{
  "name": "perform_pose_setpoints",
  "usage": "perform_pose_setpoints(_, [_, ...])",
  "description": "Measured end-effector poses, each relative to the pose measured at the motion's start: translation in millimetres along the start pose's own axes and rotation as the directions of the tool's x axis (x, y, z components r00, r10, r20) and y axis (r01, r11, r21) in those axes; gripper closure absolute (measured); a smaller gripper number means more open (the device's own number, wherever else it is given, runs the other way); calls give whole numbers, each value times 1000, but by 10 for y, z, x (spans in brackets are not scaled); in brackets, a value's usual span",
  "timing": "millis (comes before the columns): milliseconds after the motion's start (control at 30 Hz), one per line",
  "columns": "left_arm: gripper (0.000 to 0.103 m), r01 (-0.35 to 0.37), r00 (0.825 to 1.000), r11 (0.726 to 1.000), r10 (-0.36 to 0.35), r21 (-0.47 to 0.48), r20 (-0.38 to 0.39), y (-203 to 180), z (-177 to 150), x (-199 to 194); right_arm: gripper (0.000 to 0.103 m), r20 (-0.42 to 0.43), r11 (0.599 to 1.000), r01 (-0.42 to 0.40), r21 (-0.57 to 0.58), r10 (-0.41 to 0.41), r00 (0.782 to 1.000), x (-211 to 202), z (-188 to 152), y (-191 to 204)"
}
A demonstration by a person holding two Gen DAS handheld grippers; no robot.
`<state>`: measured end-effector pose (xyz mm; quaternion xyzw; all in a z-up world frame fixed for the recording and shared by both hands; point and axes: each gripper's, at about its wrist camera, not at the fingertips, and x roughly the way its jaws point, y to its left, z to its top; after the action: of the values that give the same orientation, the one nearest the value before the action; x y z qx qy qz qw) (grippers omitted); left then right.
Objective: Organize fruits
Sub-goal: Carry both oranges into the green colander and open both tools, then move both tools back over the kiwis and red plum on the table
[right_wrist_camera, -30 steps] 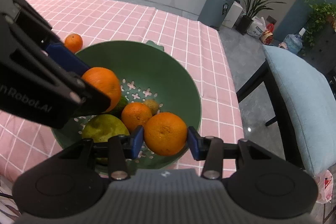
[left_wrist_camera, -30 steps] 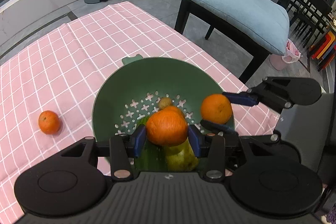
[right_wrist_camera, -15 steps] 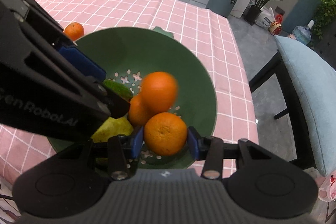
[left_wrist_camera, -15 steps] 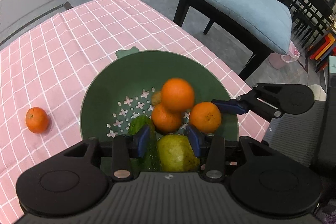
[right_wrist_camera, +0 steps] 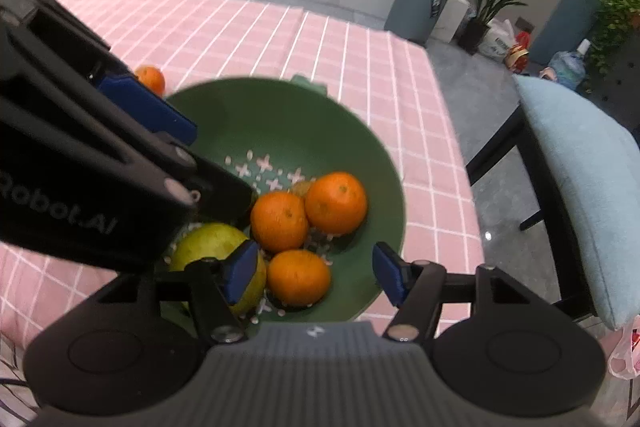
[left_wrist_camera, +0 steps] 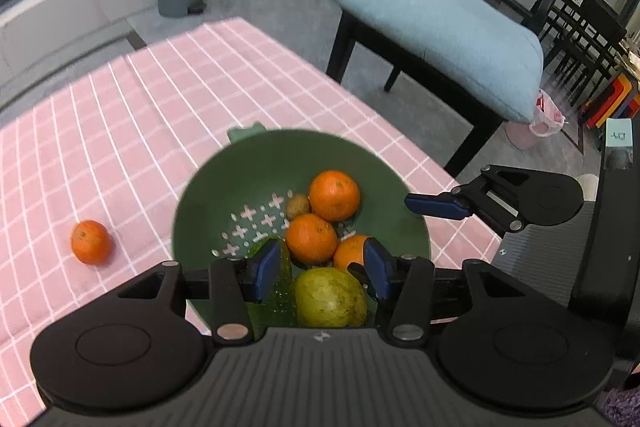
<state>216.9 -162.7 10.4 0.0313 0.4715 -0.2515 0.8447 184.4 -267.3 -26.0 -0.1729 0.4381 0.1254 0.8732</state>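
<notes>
Both my claws, left claw (left_wrist_camera: pixel 322 269) and right claw (right_wrist_camera: pixel 314 277), opening empty, their oranges dropped into the green perforated plastic colander (left_wrist_camera: pixel 248 167); one small orange (left_wrist_camera: pixel 90 242) left on the bench.

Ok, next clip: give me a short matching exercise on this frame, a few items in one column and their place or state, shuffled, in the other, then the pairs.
Items
1. lone orange
2. yellow-green pear
3. green colander
4. right hand-held gripper

Place or state
A. jaws opening, nothing pressed between the pads
B. on the pink checked tablecloth, outside the colander
C. holds three oranges and other fruit
D. in the colander, nearest the left wrist camera

Pairs: 1-B, 2-D, 3-C, 4-A
</notes>
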Motion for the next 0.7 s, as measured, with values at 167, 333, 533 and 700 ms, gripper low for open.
perform_pose_setpoints(167, [45, -45, 997, 999, 45, 5, 70, -7, -41, -263, 32, 58, 998, 27, 63, -31, 998, -203, 9, 17])
perform_pose_setpoints(333, [45, -82, 989, 997, 83, -14, 124, 47, -96, -508, 32, 93, 991, 9, 133, -22, 995, -369, 23, 63])
perform_pose_setpoints(533, [45, -104, 982, 994, 109, -38, 153, 169, -206, -725, 32, 135, 984, -21, 175, -3, 991, -523, 62, 223])
perform_pose_setpoints(700, [45, -145, 973, 987, 155, -70, 172, 339, -342, -857, 32, 162, 983, -48, 180, 19, 987, -620, 105, 392])
